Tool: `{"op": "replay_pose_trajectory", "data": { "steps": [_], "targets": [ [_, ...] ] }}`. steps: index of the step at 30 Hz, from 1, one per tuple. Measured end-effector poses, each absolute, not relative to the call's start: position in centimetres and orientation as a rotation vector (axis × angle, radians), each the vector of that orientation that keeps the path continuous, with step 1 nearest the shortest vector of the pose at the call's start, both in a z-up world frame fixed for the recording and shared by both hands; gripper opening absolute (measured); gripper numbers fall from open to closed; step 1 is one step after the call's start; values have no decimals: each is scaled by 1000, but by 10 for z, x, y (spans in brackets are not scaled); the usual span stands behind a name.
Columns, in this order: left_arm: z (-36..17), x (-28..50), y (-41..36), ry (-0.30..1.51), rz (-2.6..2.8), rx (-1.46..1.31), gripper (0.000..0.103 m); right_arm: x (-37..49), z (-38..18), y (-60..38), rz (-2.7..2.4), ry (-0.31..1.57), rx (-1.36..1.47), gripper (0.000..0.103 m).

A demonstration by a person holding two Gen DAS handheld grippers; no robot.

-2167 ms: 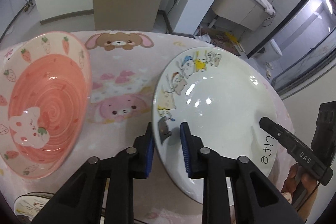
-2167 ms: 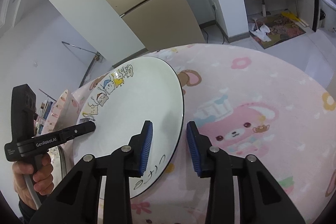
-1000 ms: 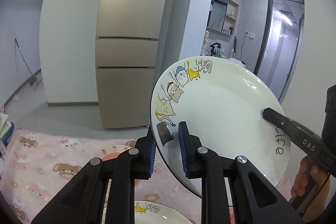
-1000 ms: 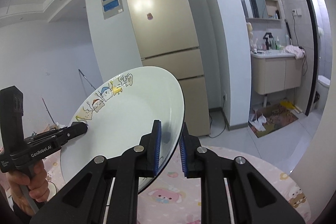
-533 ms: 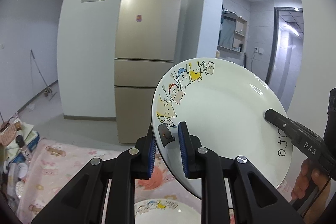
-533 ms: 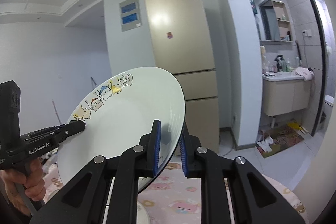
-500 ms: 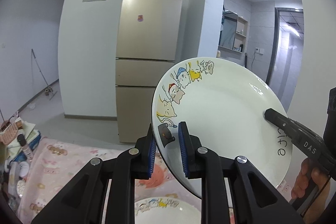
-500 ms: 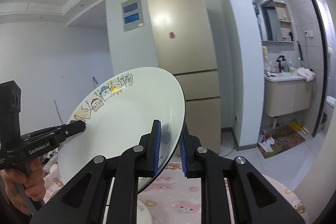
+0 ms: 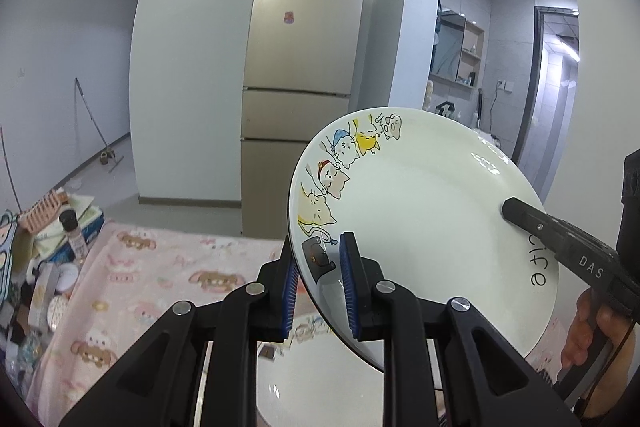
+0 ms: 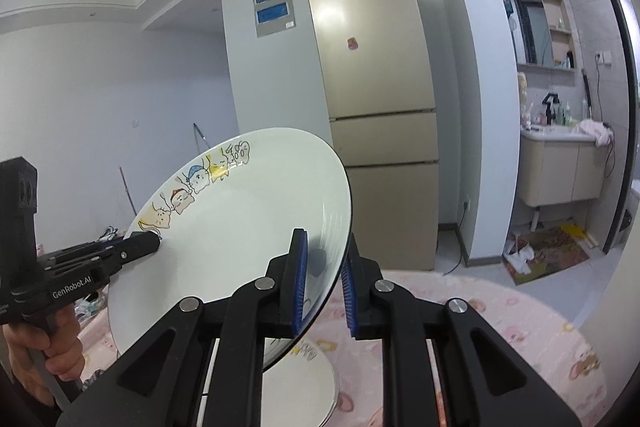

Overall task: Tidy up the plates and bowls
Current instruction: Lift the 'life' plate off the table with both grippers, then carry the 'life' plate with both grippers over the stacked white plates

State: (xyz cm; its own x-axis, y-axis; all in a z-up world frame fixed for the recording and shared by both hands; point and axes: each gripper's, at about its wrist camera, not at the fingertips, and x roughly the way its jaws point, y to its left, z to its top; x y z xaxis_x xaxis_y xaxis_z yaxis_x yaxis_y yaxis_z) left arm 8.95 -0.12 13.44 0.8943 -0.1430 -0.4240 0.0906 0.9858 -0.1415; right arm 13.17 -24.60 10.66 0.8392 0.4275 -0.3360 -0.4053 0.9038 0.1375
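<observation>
A white plate (image 9: 420,227) with cartoon cats and the word "life" on its rim is held tilted in the air above the table. My left gripper (image 9: 318,255) is shut on its left rim beside the black cat. My right gripper (image 10: 324,251) is shut on the opposite rim. Each view also shows the other gripper's finger on the plate: the right gripper (image 9: 516,211) and the left gripper (image 10: 140,247). Below the held plate, a second white plate (image 9: 328,379) (image 10: 308,379) lies flat on the table, partly hidden by my grippers.
The table wears a pink bear-print cloth (image 9: 160,275) (image 10: 500,327). Boxes, a bottle (image 9: 74,231) and other clutter crowd its left end. A gold fridge (image 9: 304,67) stands behind. A hand (image 9: 592,331) (image 10: 52,343) holds each gripper's handle.
Both grippers closed on the plate and raised it off the table. In the last second they carried it sideways, and the second plate below now shows larger under it.
</observation>
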Motion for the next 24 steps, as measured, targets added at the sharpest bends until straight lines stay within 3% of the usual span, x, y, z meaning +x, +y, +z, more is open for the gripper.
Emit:
{"op": "replay_pose_trajectory", "data": {
  "steps": [24],
  "targets": [
    [3, 115, -15, 767, -55, -108, 22, 166, 1, -245, 419, 717, 23, 14]
  ]
}}
